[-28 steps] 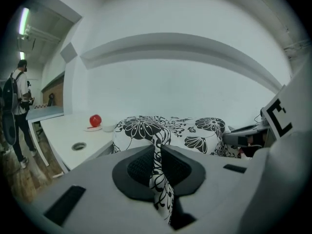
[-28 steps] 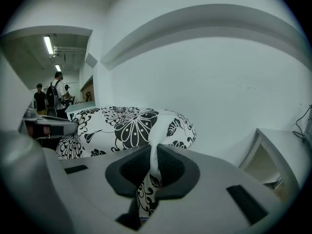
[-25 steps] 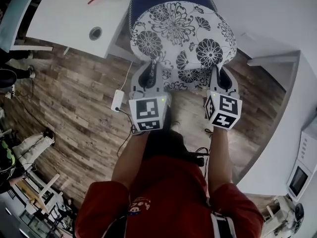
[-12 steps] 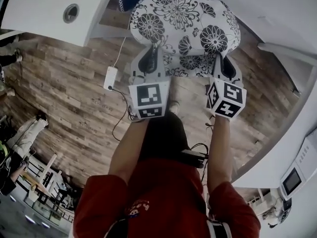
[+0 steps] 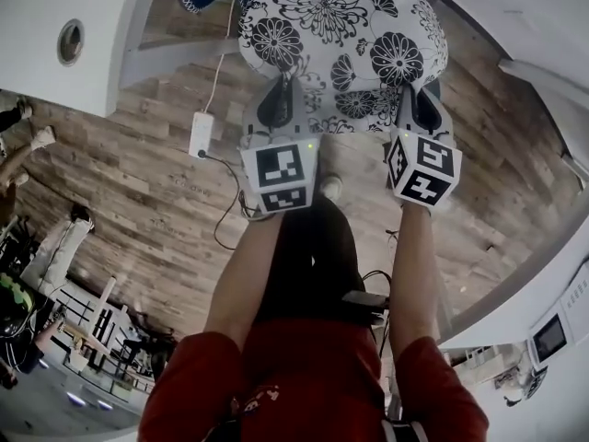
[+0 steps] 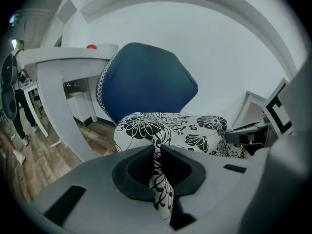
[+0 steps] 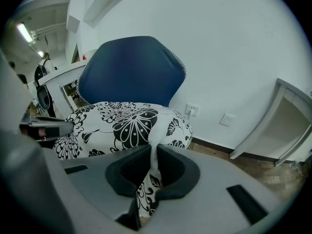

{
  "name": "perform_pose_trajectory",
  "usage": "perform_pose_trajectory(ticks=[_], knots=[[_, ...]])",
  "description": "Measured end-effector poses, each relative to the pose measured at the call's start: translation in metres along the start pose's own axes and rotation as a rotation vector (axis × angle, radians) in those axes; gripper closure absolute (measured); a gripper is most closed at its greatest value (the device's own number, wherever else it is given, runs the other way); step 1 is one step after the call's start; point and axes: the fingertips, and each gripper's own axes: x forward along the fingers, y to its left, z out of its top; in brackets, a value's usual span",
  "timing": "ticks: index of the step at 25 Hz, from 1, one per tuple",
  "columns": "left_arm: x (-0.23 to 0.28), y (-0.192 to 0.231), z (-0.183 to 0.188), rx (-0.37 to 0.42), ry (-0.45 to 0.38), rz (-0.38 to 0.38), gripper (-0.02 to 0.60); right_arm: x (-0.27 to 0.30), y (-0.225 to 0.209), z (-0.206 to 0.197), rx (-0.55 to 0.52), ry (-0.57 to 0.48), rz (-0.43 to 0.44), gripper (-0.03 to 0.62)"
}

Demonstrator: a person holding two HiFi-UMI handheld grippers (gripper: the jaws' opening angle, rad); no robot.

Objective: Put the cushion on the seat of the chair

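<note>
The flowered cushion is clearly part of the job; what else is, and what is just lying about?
Job: black-and-white flowered fabric cushion, dark blue padded chair, left gripper and right gripper, both shut on the cushion.
Lying about: white power strip on the wooden floor, white desk, white wall socket.

The chair (image 6: 146,82) shows only its blue backrest. Its seat is hidden behind the cushion (image 6: 168,130) in both gripper views, and the head view's top edge cuts the chair off. The cushion's pinched hem disappears between the jaws of the left tongs (image 6: 157,152) and right tongs (image 7: 152,155). A red thing (image 6: 91,46) on the table (image 6: 58,57) is too small to name.
</note>
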Motion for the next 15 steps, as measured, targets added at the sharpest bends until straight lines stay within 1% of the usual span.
perform_pose_trajectory(ticks=[3, 6, 10, 15], knots=[[-0.006, 0.004, 0.011, -0.011, 0.023, 0.005, 0.537, -0.008, 0.003, 0.014, 0.002, 0.018, -0.008, 0.546], [-0.004, 0.004, 0.013, 0.015, 0.013, 0.006, 0.537, -0.01, 0.003, 0.017, -0.024, 0.021, -0.022, 0.546], [0.005, 0.005, -0.005, 0.039, 0.03, 0.008, 0.537, -0.004, 0.004, 0.001, -0.032, 0.042, -0.027, 0.546], [0.026, 0.006, -0.028, 0.035, 0.091, 0.019, 0.537, 0.016, 0.0, -0.017, -0.048, 0.085, -0.035, 0.546]])
